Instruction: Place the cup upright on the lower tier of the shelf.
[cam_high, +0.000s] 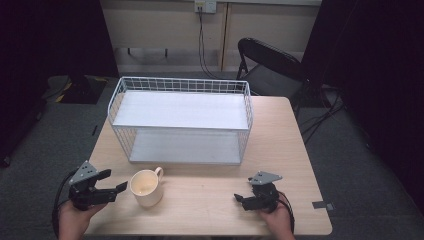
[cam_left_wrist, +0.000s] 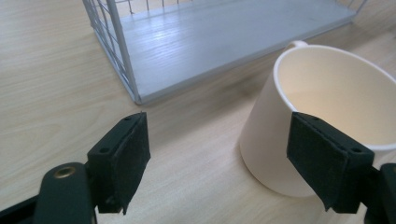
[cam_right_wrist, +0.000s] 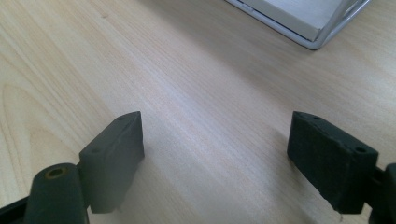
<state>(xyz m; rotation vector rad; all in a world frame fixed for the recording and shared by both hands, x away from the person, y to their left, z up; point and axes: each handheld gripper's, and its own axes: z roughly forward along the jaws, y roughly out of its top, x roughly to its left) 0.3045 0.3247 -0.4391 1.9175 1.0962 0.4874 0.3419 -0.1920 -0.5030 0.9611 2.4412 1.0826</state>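
Mug (cam_high: 145, 188) stands upright on the bench (cam_high: 210, 200), just in front of the rack (cam_high: 181, 120), its handle turned toward the rack. The left gripper (cam_high: 117, 187) sits just beside the mug with its jaws spread wide; in the left gripper view one pad (cam_left_wrist: 327, 161) is at the mug's (cam_left_wrist: 322, 116) near wall, whether touching I cannot tell, and nothing is clamped. The right gripper (cam_high: 239, 199) rests well apart from the mug, jaws also wide over bare bench (cam_right_wrist: 187, 93). The mug looks like glazed ceramic: stiff, fairly heavy, slick and breakable. Pinching the rim wall, one pad inside and one outside, seems the surest hold; the tapered outside would likely slip.
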